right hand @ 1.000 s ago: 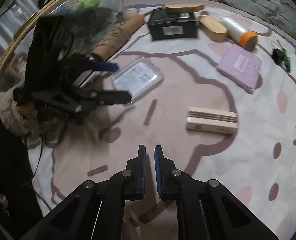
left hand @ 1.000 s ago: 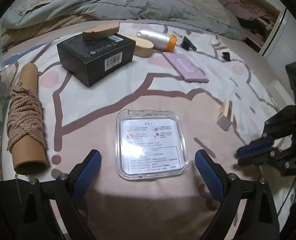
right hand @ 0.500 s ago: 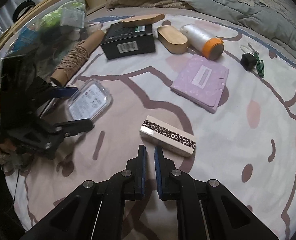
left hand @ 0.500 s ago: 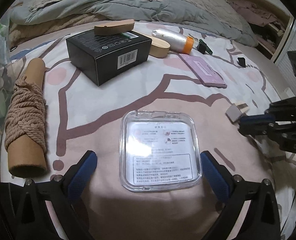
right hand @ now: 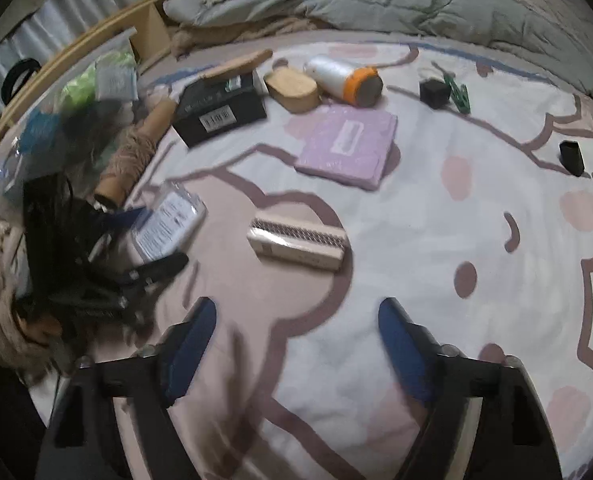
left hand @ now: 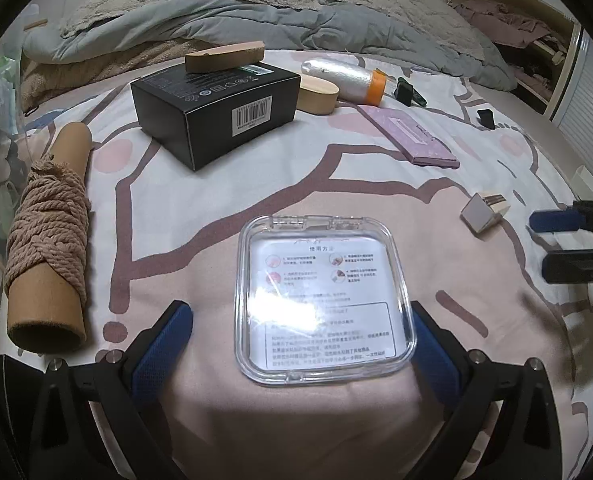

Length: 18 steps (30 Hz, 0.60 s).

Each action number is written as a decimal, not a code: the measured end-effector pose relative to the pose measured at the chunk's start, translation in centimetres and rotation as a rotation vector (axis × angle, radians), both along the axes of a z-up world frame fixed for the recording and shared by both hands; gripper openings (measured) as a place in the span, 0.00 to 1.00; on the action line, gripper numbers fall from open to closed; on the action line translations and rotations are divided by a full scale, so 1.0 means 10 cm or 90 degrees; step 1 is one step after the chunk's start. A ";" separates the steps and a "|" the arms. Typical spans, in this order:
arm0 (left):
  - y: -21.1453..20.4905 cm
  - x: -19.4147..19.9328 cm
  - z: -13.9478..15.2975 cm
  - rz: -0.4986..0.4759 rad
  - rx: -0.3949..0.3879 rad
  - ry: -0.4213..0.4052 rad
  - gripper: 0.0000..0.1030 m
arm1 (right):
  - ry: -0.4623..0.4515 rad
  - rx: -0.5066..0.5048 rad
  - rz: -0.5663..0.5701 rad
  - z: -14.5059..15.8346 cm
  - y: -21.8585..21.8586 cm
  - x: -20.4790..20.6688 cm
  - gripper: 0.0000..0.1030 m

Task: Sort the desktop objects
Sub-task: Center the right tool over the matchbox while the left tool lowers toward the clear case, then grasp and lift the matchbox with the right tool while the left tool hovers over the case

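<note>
A clear plastic case [left hand: 322, 300] lies flat on the patterned bedsheet [left hand: 216, 208], square with rounded corners, a printed instruction sheet showing through its lid — Chinese text and small pink diagrams, with a heading that reads 使用方法. It sits between the spread fingers of the left gripper [left hand: 296, 344], whose blue pads stand to either side; the right-hand pad is close against the case's edge, the left one clearly apart from it, so nothing is clamped.

The right gripper [right hand: 296, 344] has just been opening its jaws; they stand wide over bare sheet with nothing between them, and a cream rectangular box with a honeycomb-patterned strip [right hand: 296, 242] lies just ahead.

Farther off a black carton [left hand: 216, 114] shows a barcode label, beside a rope-wound cardboard tube [left hand: 50, 240] and a lilac notebook [right hand: 348, 144]. Open sheet spreads to the right gripper's right — the near-left edge is crowded by the other gripper.
</note>
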<state>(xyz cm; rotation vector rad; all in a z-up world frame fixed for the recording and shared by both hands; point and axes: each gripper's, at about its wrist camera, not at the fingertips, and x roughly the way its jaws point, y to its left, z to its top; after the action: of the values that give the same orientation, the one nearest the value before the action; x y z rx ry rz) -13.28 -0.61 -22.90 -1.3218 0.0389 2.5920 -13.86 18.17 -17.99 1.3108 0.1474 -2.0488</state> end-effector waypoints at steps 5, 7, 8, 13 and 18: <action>-0.01 0.00 0.00 0.000 0.001 0.001 1.00 | -0.026 -0.007 -0.018 -0.06 -0.18 -0.09 0.81; -0.01 0.00 0.00 0.000 0.003 0.000 1.00 | -0.037 -0.003 -0.043 -0.11 -0.24 -0.14 0.81; 0.00 0.00 0.00 0.000 0.003 0.000 1.00 | -0.036 0.001 -0.053 -0.12 -0.26 -0.16 0.81; -0.01 0.01 0.00 0.000 0.009 0.000 1.00 | -0.015 0.015 -0.076 -0.12 -0.32 -0.19 0.81; -0.03 0.01 0.00 0.001 0.020 -0.001 1.00 | -0.042 -0.014 -0.098 -0.13 -0.29 -0.24 0.81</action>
<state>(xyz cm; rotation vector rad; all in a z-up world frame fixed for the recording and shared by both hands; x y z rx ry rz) -13.18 -0.90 -22.88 -1.3139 -0.0036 2.5824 -16.26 15.28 -19.26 1.4120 -0.0055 -2.1248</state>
